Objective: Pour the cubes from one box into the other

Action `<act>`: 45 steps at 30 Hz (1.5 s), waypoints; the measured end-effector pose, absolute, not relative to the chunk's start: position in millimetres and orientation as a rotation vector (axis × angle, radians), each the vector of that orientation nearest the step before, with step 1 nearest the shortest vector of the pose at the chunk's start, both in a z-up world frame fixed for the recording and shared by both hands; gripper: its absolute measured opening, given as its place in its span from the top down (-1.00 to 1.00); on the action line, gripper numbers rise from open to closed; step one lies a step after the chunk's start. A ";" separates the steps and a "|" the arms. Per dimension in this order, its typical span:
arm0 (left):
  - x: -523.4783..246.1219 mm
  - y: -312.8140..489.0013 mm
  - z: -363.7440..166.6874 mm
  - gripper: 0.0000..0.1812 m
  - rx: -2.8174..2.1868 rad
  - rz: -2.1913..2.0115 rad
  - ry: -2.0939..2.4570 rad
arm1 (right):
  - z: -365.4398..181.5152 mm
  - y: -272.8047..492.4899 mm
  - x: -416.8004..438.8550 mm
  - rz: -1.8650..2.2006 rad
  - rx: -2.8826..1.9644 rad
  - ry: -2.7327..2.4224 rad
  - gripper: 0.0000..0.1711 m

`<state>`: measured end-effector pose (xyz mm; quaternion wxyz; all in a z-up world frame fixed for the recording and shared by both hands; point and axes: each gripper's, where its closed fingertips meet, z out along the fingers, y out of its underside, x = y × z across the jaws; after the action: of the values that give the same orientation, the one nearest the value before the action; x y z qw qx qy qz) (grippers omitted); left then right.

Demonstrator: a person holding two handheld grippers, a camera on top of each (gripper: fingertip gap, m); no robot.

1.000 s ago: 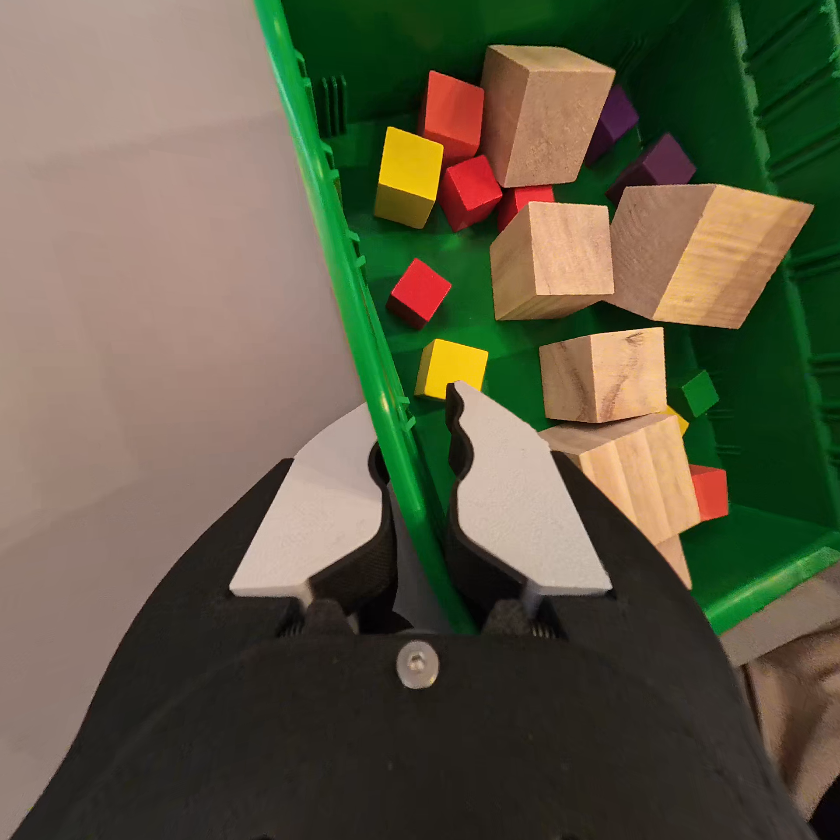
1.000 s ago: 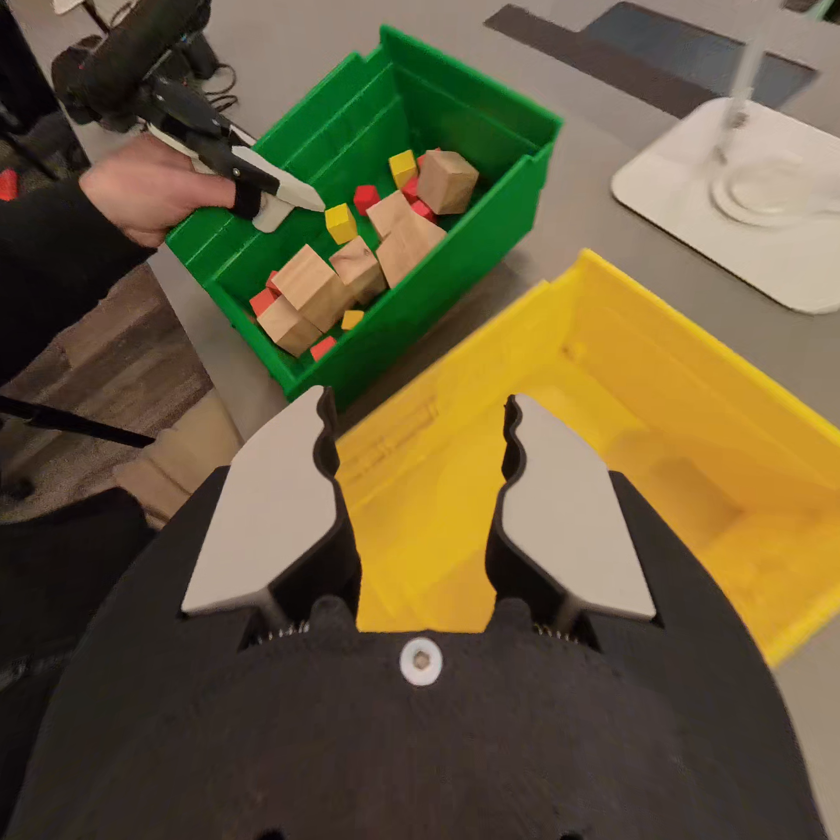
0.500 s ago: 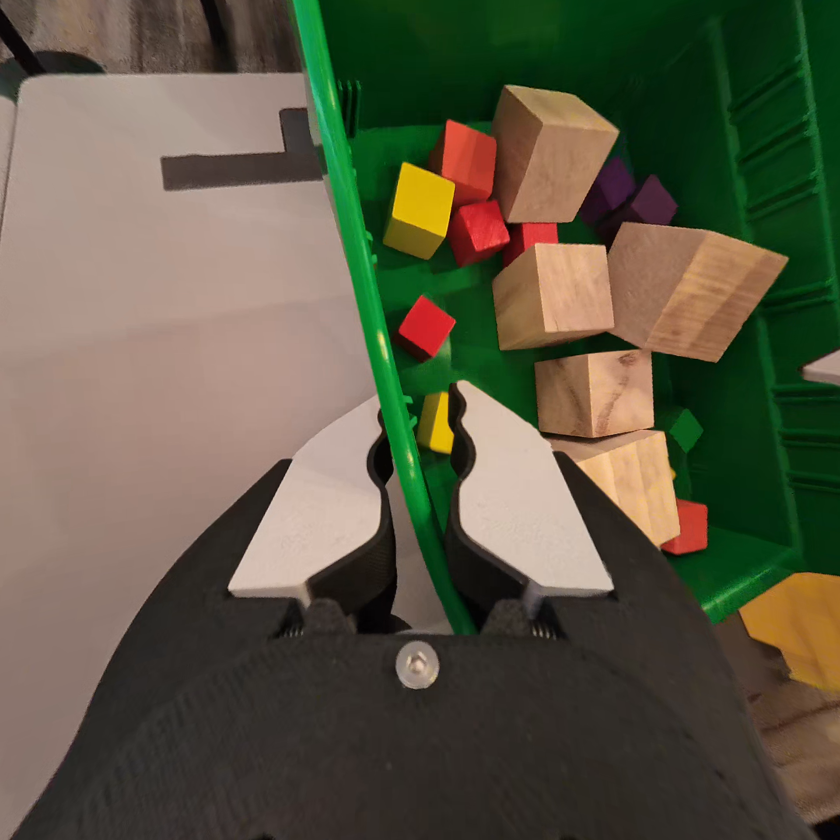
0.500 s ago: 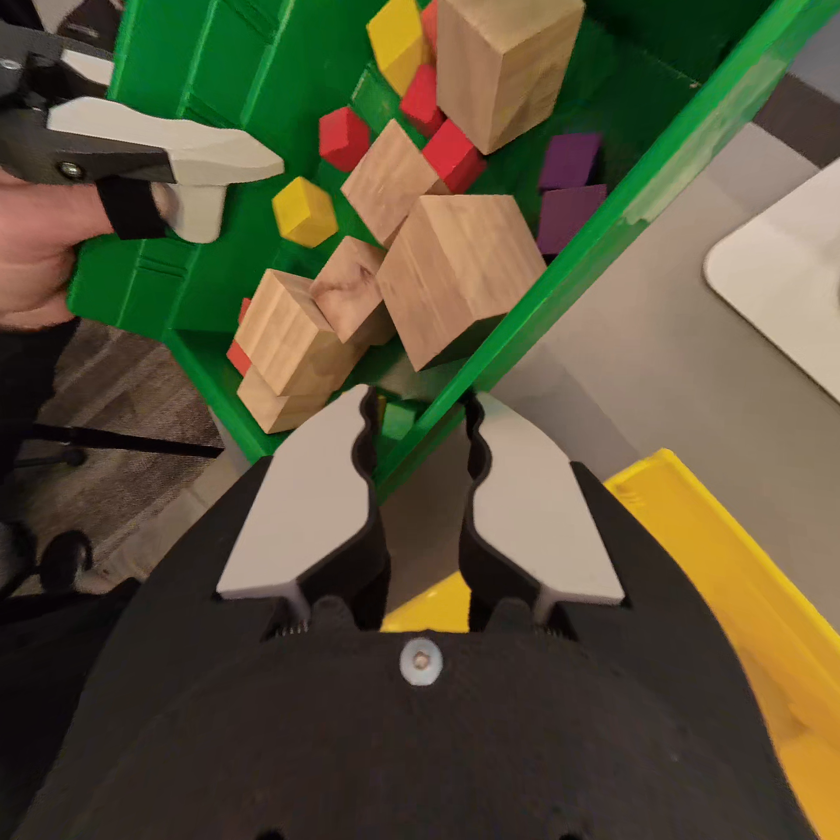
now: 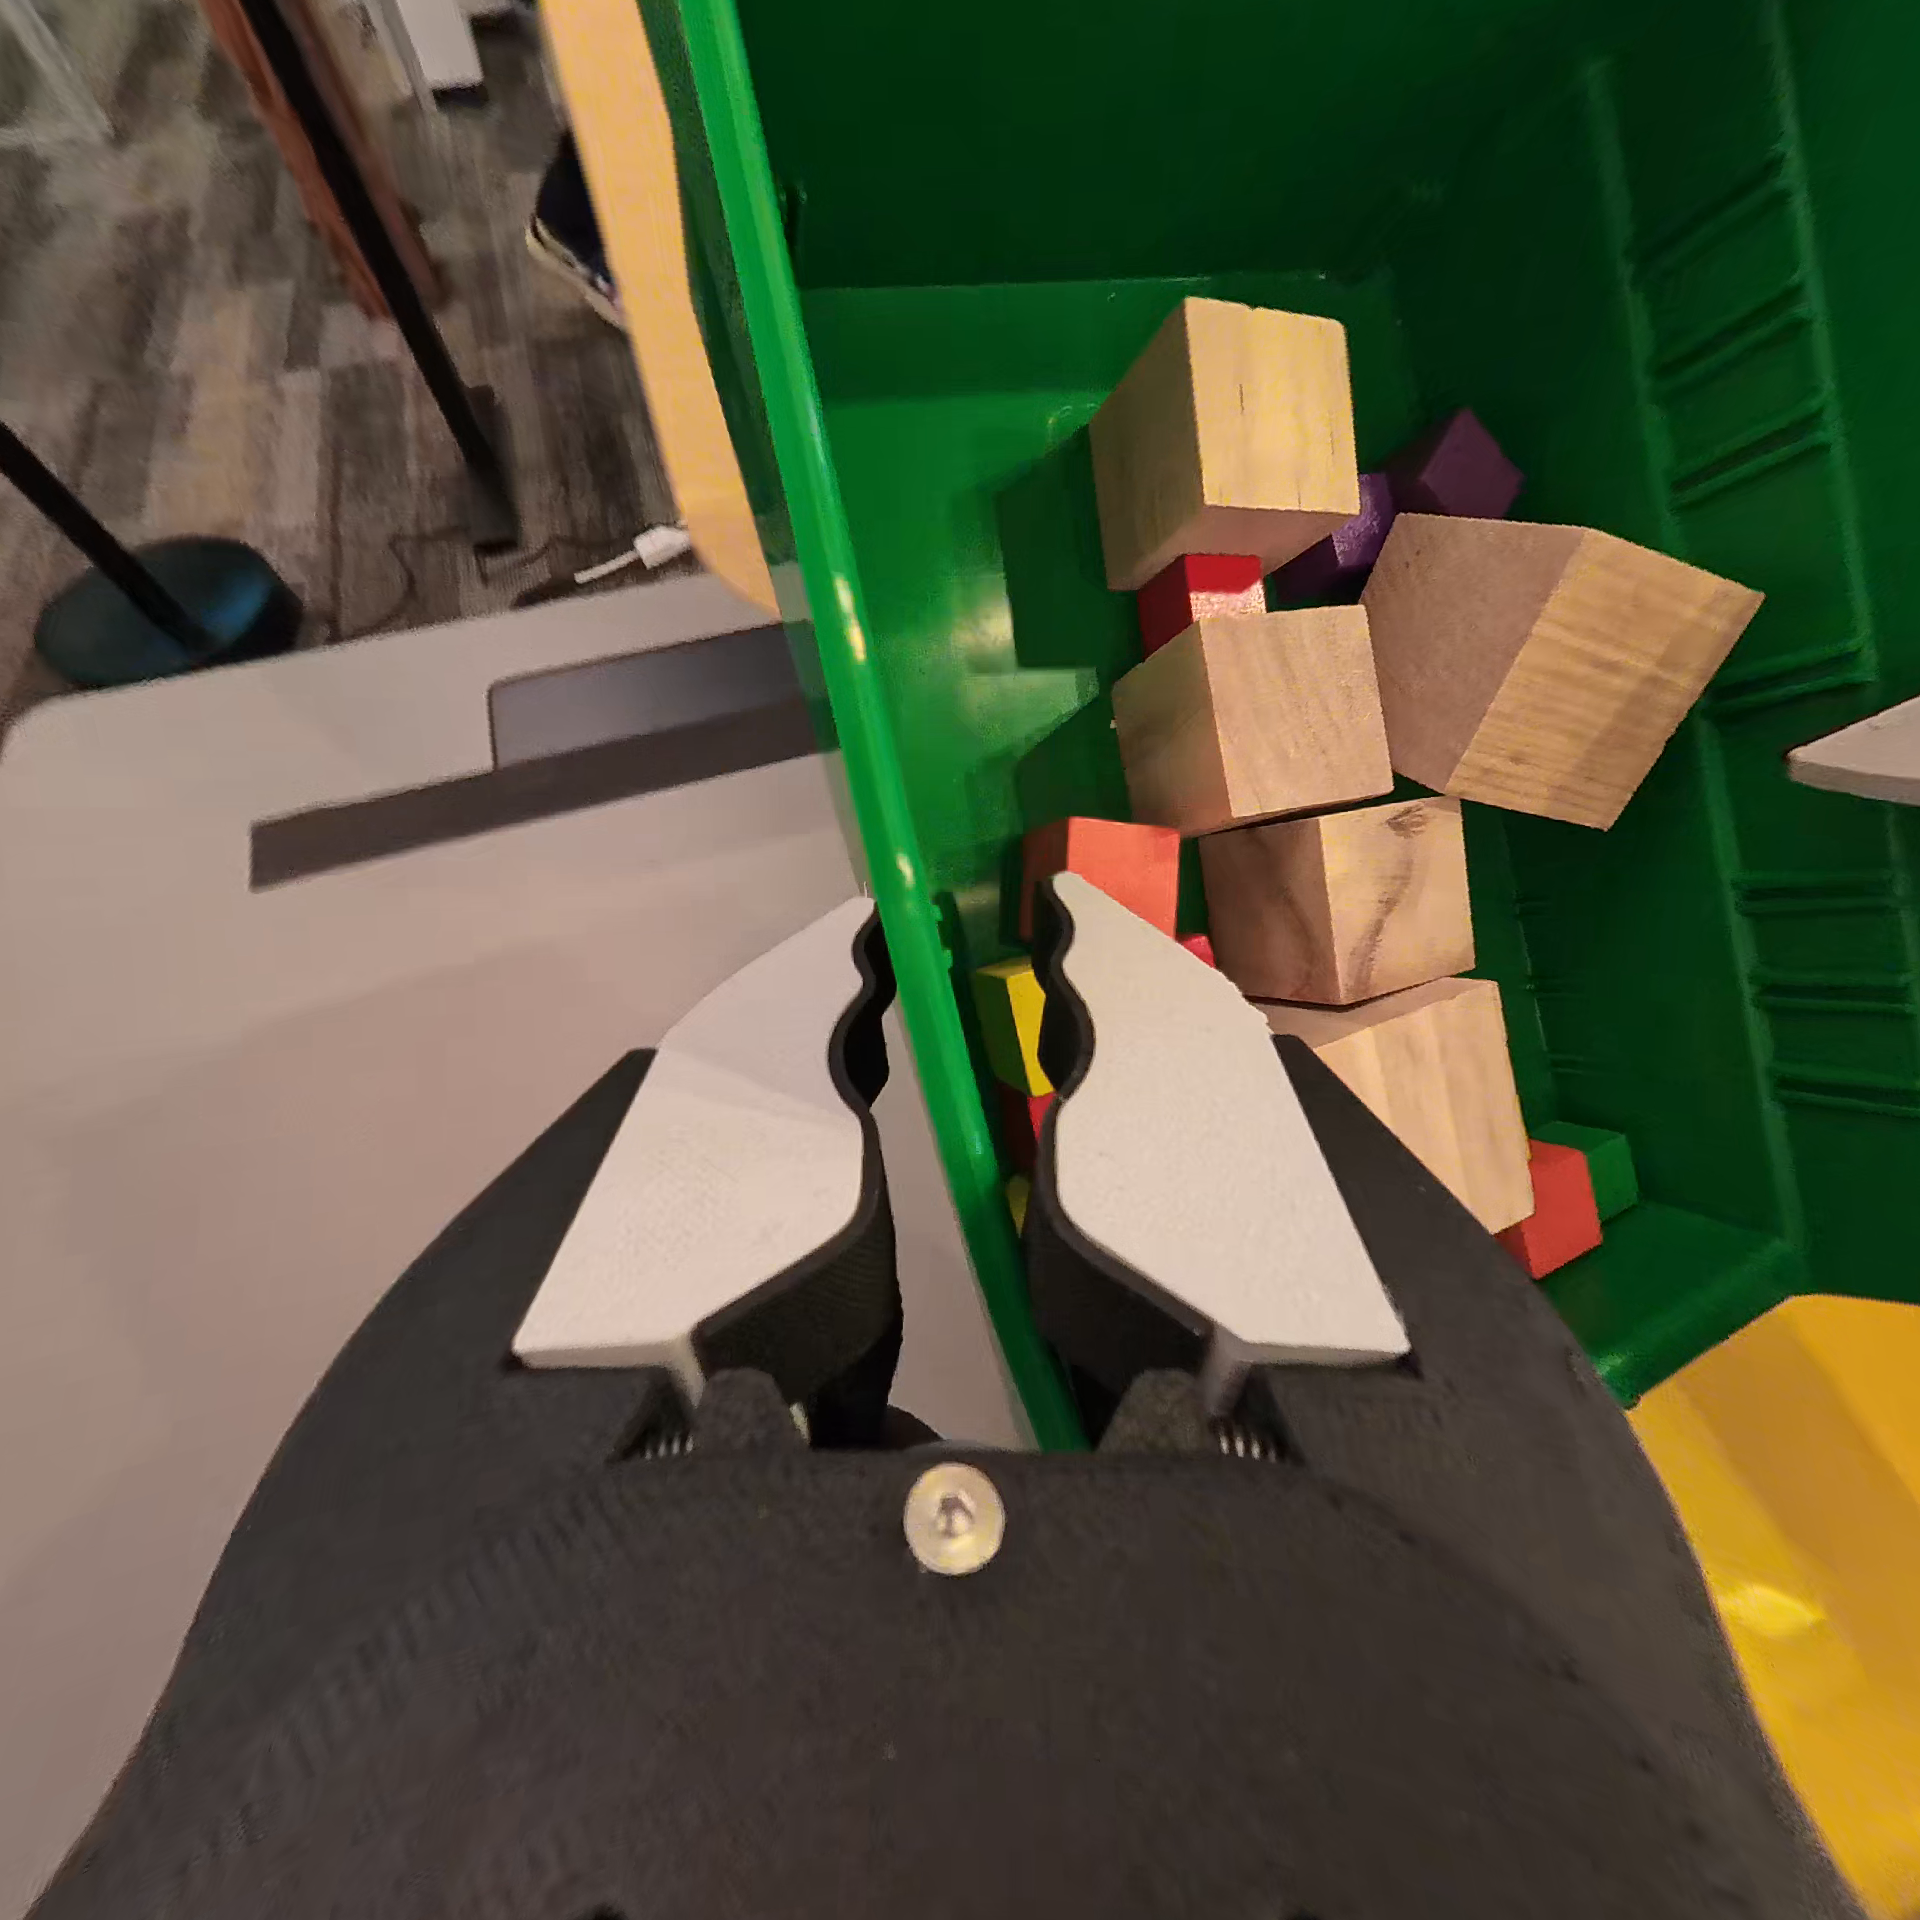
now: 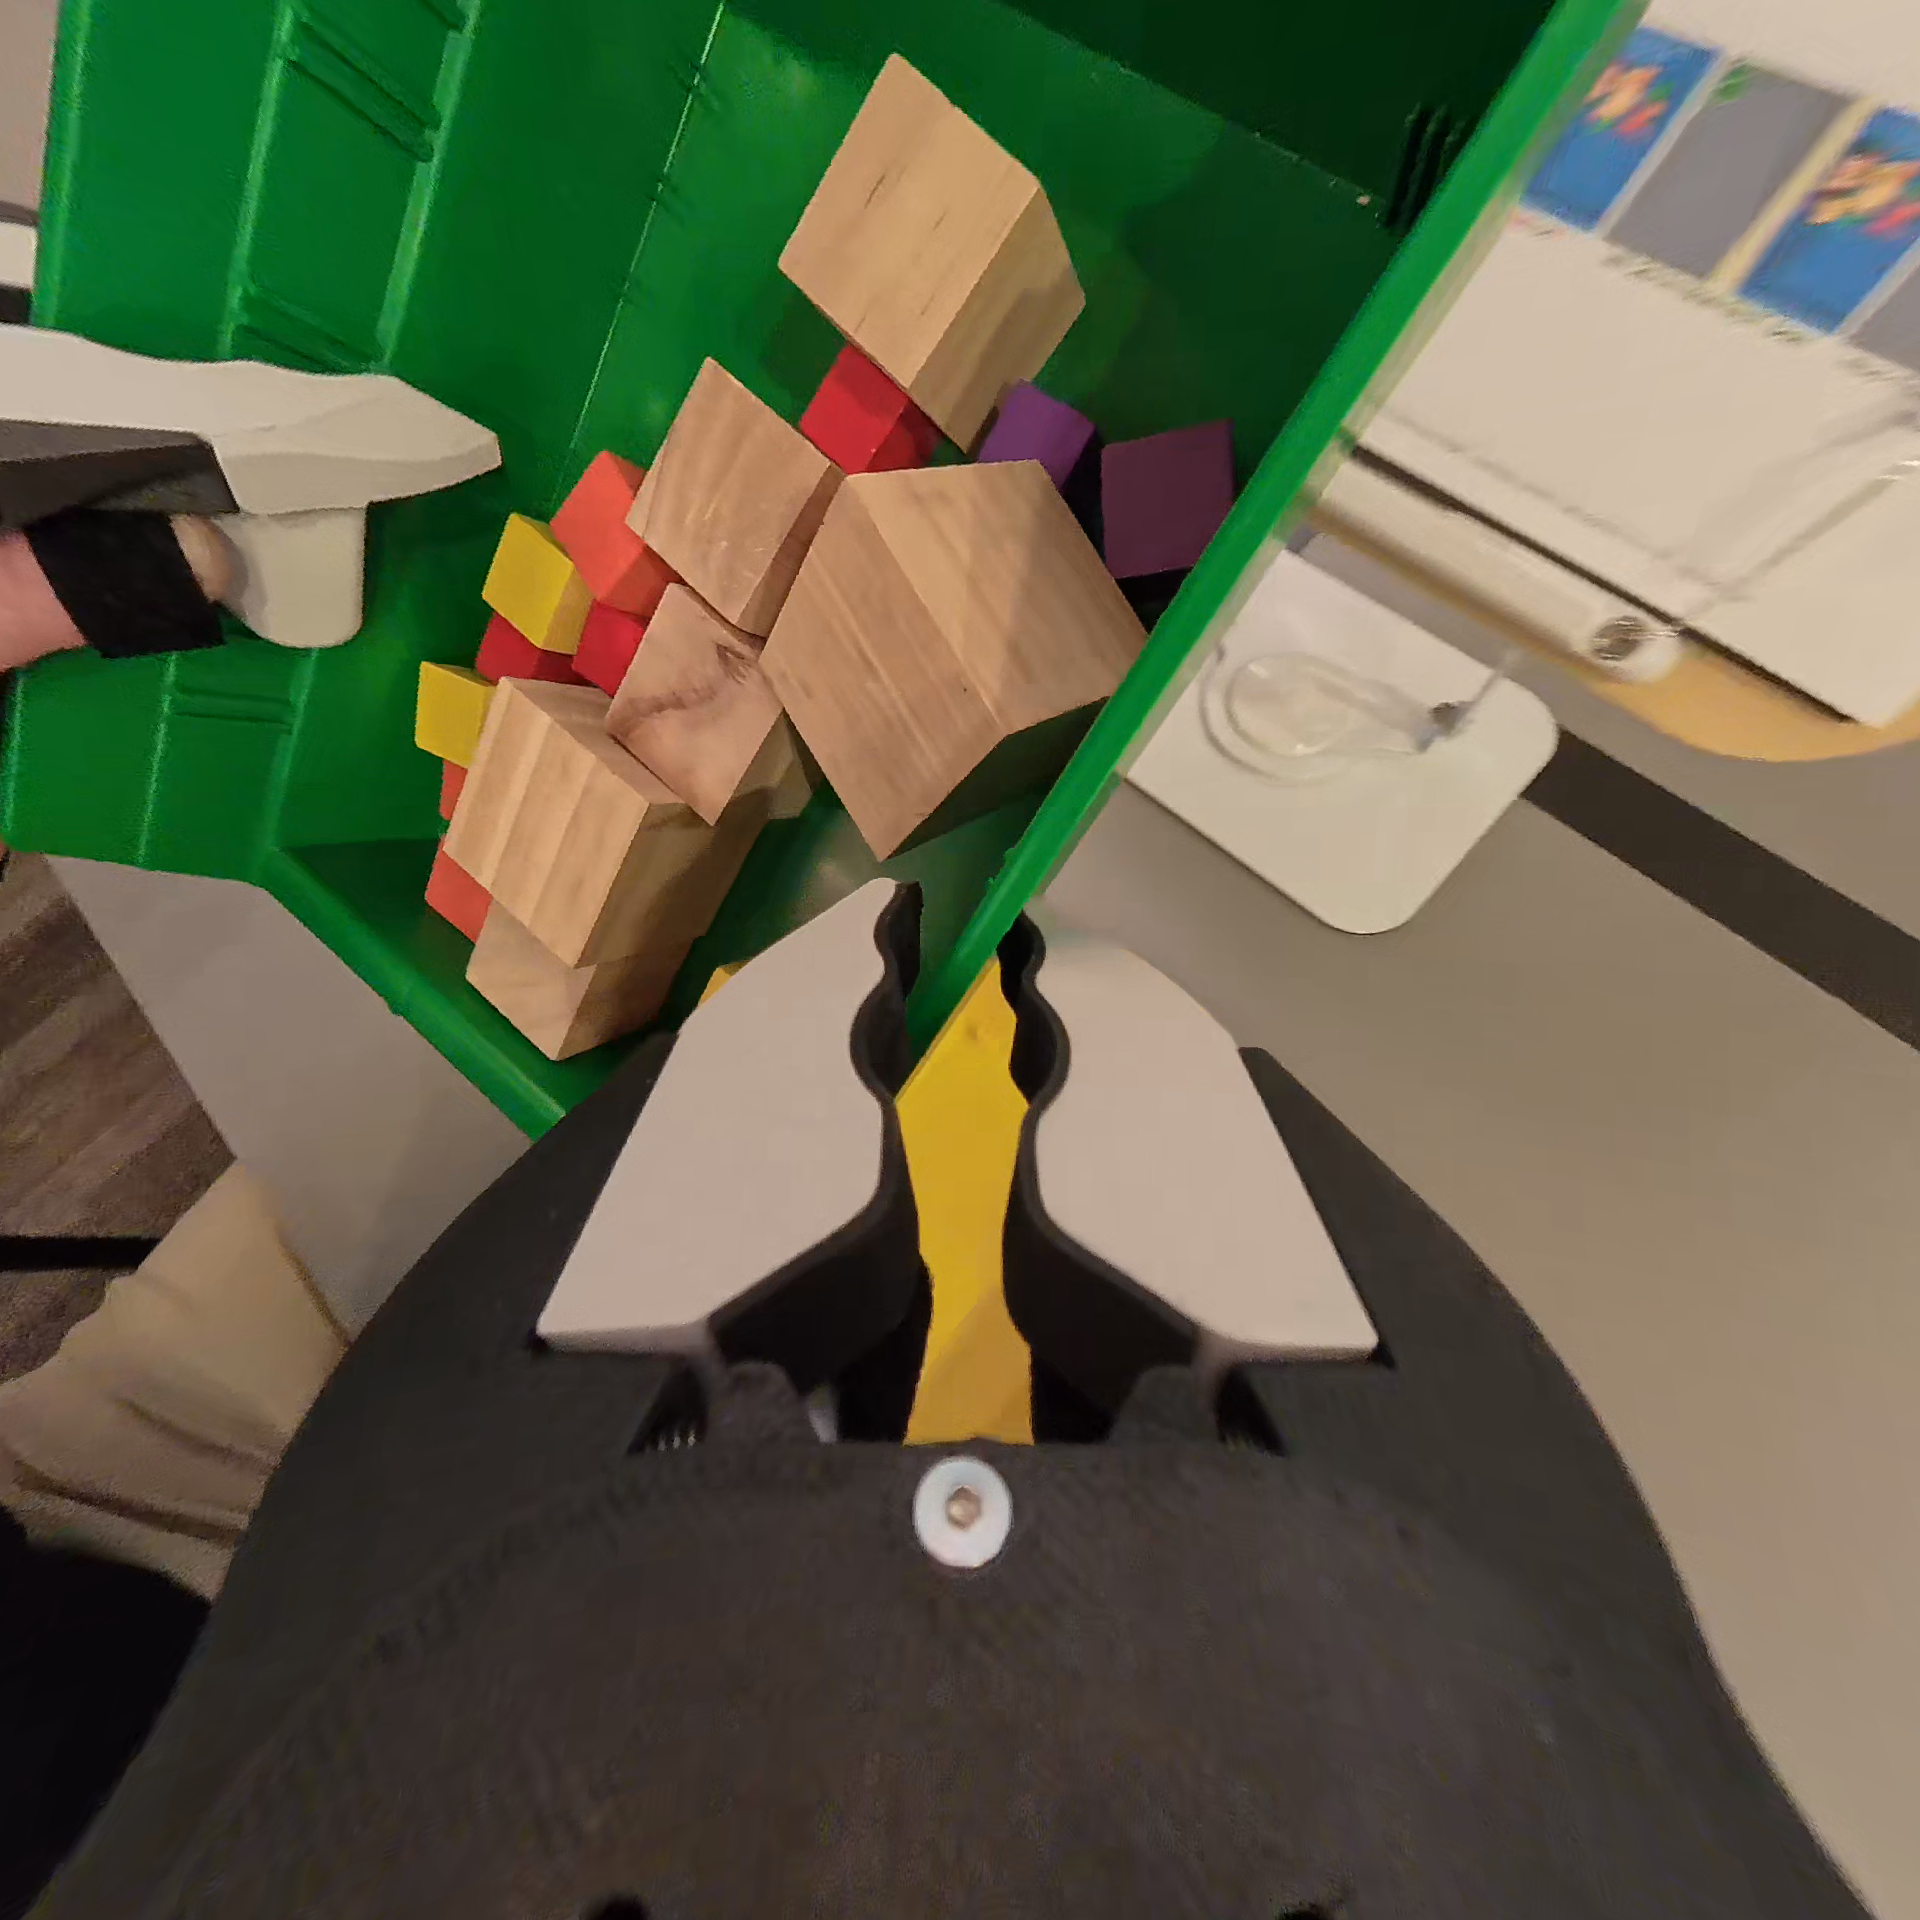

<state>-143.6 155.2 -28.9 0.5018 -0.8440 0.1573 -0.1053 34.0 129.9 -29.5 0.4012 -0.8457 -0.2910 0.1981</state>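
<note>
Wooden and painted cubes point(image 6: 935, 644) lie heaped in the tilted green plastic box point(image 5: 1714, 312) above the yellow plastic box point(image 5: 1818, 1558); left gripper point(image 5: 961, 945) and right gripper point(image 6: 961, 925) fingers pinch opposite walls.

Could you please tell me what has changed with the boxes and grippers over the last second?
The right gripper left the yellow box and clamped the green box wall. The box got tipped, cubes sliding toward its low end. The left gripper kept its grip.

Left gripper point(image 5: 961, 914) and right gripper point(image 6: 961, 914) each pinch a thin wall, jaws nearly closed.
</note>
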 end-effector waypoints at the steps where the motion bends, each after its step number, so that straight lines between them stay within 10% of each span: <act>1: -132.6 158.5 -25.4 0.72 -2.023 -0.234 0.401 | -27.8 132.0 45.1 0.491 -2.120 -0.720 0.89; 45: -7.2 151.6 -21.8 0.69 -1.368 0.024 0.493 | -62.5 143.3 159.4 0.480 -1.601 -0.396 0.95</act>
<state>-7.2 151.6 -21.8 0.7470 -0.6254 0.2254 0.0109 159.4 143.3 -62.5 0.6533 -0.7057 -0.1746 0.2115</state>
